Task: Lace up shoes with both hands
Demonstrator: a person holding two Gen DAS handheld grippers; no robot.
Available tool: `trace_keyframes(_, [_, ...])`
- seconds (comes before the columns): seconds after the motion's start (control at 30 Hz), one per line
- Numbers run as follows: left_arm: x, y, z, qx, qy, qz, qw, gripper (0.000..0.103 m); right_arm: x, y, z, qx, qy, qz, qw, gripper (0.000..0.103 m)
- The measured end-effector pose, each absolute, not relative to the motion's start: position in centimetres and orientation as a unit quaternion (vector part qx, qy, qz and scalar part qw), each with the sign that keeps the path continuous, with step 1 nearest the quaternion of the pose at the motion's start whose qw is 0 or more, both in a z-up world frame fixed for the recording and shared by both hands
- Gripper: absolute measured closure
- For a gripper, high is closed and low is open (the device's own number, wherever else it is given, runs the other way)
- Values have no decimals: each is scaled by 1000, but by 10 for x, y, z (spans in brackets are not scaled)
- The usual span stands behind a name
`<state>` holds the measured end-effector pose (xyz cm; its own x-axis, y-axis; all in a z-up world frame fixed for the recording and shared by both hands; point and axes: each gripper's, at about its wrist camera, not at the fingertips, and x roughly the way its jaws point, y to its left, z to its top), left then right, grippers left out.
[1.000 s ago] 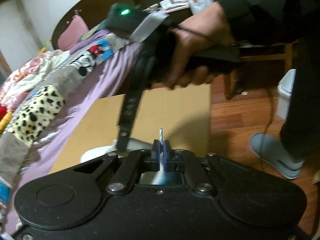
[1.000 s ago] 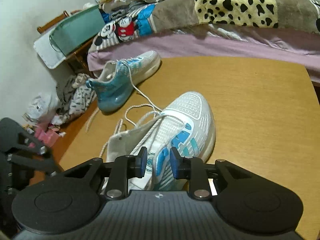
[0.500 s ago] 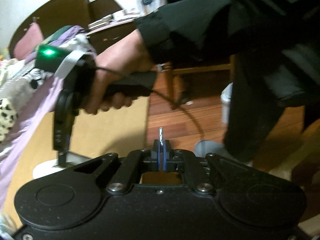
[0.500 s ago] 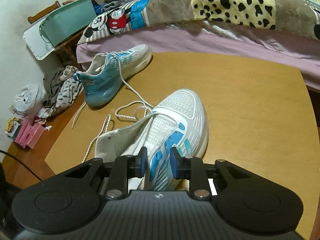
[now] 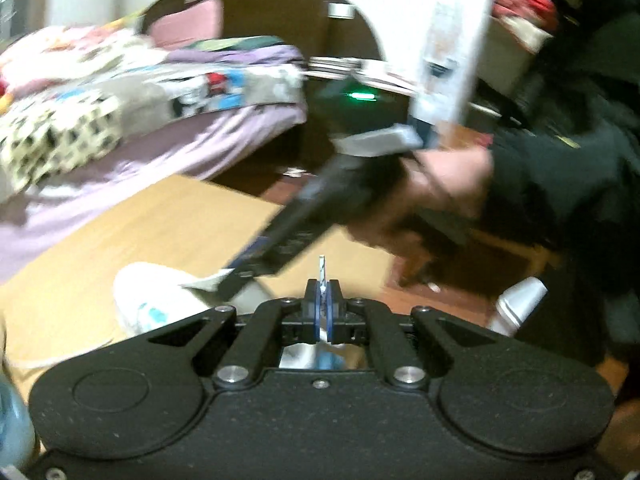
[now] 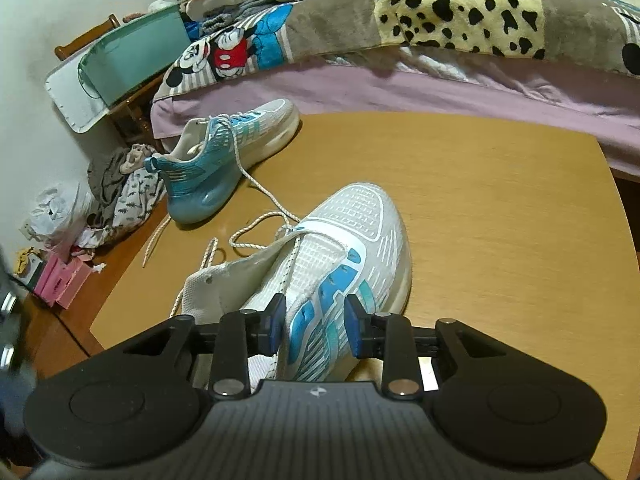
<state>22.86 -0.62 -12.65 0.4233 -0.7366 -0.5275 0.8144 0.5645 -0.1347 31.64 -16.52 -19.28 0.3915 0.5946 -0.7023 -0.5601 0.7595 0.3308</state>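
A bed (image 6: 460, 80) under a patchwork blanket runs along the far edge of the wooden worktop (image 6: 500, 220). On the worktop lie two white and blue shoes: the nearer shoe (image 6: 344, 264) just ahead of the right claw (image 6: 316, 324), the farther shoe (image 6: 232, 152) by the worktop's left corner, its loose lace (image 6: 256, 184) trailing toward the nearer one. The right claw's jaws have just been opening and straddle the nearer shoe's side without pressing it. The left claw (image 5: 322, 304) is clamped on a white lace tip (image 5: 321, 268).
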Motion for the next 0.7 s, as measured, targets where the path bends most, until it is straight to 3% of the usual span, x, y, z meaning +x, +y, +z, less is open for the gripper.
trace_keyframes(0.13, [254,-2,-132,32,306,-405,861,101,318,-170,-195,43,430,358,828,78])
trace_keyframes(0.7, [318,-24,-158,7,385,-246,890,101,321,-184,-202,88,426,377,818,80])
